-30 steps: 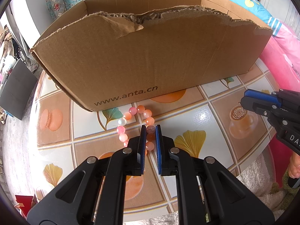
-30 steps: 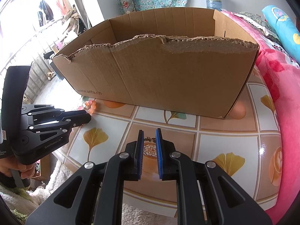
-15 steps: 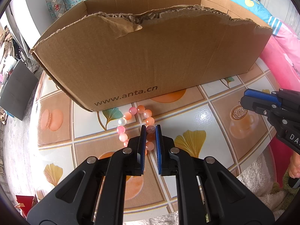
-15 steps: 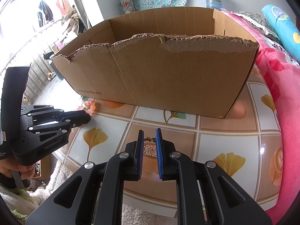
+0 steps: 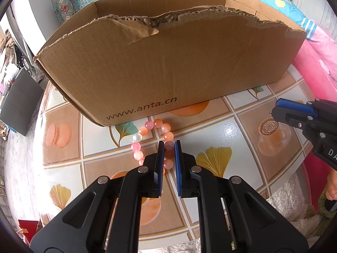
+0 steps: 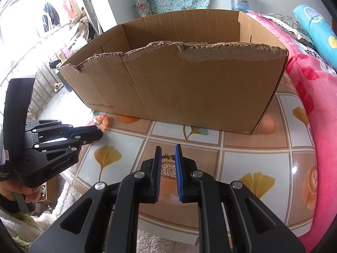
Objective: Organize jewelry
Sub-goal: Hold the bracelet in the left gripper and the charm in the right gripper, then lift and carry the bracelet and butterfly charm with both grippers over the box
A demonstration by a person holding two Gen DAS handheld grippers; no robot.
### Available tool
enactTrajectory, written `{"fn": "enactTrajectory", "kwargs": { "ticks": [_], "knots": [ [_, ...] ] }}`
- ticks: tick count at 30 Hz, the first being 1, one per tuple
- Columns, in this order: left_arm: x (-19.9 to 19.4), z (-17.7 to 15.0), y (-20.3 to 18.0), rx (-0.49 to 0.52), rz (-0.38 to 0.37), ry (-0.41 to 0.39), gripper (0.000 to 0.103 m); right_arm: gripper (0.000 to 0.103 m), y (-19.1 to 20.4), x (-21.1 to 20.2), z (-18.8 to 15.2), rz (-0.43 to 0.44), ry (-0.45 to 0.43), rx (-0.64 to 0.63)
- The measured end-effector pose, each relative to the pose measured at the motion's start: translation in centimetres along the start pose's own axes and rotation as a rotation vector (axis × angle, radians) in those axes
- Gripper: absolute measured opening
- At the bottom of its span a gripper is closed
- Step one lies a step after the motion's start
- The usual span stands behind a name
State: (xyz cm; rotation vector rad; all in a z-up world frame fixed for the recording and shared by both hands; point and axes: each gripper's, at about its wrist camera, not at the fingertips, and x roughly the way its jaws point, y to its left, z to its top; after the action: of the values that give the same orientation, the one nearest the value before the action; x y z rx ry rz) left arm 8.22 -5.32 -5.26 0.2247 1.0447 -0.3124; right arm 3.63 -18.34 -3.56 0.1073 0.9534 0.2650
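Note:
A pink and orange bead bracelet (image 5: 147, 129) lies on the patterned table in front of a torn cardboard box (image 5: 168, 63). My left gripper (image 5: 169, 145) is shut on the bracelet's right side, with beads pinched between the blue pads. The bracelet also shows in the right wrist view (image 6: 101, 121) at the tip of the left gripper (image 6: 96, 133). My right gripper (image 6: 168, 152) hovers over the table with its jaws a narrow gap apart and a small gold piece (image 6: 168, 156) between the fingertips. The box (image 6: 179, 88) stands open behind it.
The round table (image 5: 231, 130) has a glossy tiled print. A pink blanket (image 6: 316, 105) lies to the right of the table. A white fluffy rug (image 6: 147, 238) lies below the table's front edge. A dark panel (image 5: 19, 105) stands at the left.

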Motion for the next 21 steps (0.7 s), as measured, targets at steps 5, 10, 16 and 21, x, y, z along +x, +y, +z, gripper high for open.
{"fn": "enactTrajectory", "kwargs": {
  "ticks": [5, 10, 16, 21],
  "knots": [
    [0.0, 0.0, 0.1, 0.001, 0.001, -0.002, 0.009, 0.013, 0.1, -0.2, -0.1, -0.001, -0.005, -0.003],
    [0.0, 0.0, 0.1, 0.005, 0.006, -0.008, 0.009, 0.013, 0.1, -0.4, -0.2, -0.003, -0.013, -0.001],
    [0.0, -0.3, -0.1, 0.009, 0.014, -0.015, 0.009, 0.013, 0.0, -0.9, -0.3, -0.005, -0.022, 0.005],
    [-0.2, -0.6, 0.0, 0.006, 0.018, -0.026, 0.009, 0.013, 0.1, -1.2, -0.3, -0.005, -0.030, 0.007]
  ]
}}
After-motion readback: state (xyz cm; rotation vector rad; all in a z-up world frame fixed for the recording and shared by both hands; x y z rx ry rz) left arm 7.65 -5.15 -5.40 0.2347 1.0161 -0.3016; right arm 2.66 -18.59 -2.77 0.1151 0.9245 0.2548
